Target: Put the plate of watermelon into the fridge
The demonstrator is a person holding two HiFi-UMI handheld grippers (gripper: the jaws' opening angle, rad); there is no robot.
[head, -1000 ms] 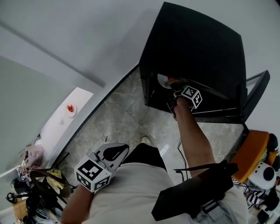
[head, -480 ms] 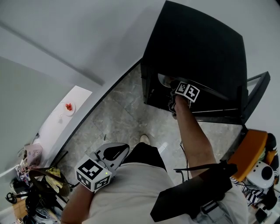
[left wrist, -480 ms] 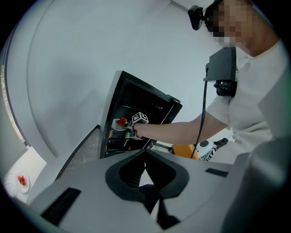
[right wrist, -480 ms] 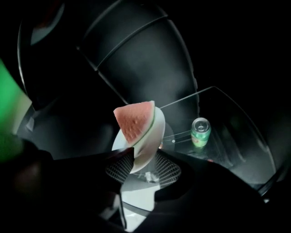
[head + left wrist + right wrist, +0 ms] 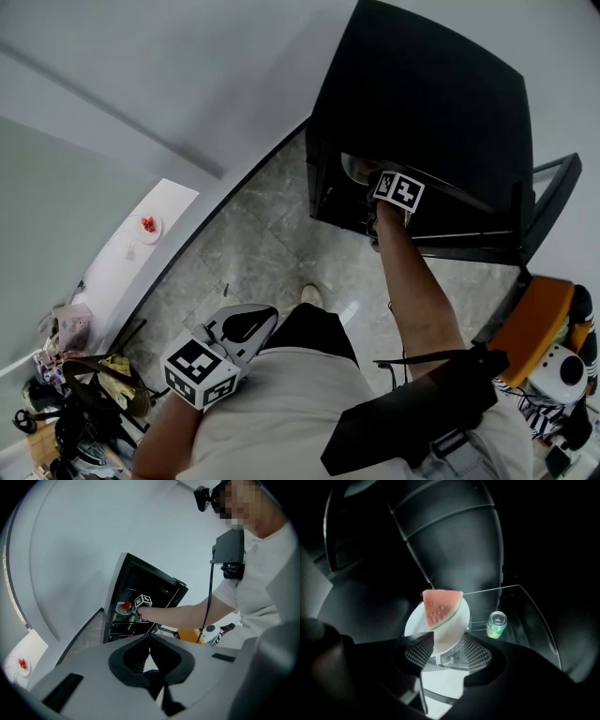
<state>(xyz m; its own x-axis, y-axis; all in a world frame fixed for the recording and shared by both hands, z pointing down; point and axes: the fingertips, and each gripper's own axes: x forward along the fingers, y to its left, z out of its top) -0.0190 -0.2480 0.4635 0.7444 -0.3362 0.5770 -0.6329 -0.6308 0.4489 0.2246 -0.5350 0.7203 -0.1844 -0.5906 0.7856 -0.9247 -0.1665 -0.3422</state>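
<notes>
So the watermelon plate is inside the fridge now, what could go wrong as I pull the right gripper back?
1. The right gripper has just been opening its jaws, and the near rim of the round white plate stands between them. A skewed pull-back could drag the plate forward.
2. A knock to the plate may slide the red watermelon wedge off it.
3. The green drink can stands close on the right, so a sideways swing could tip it.
</notes>
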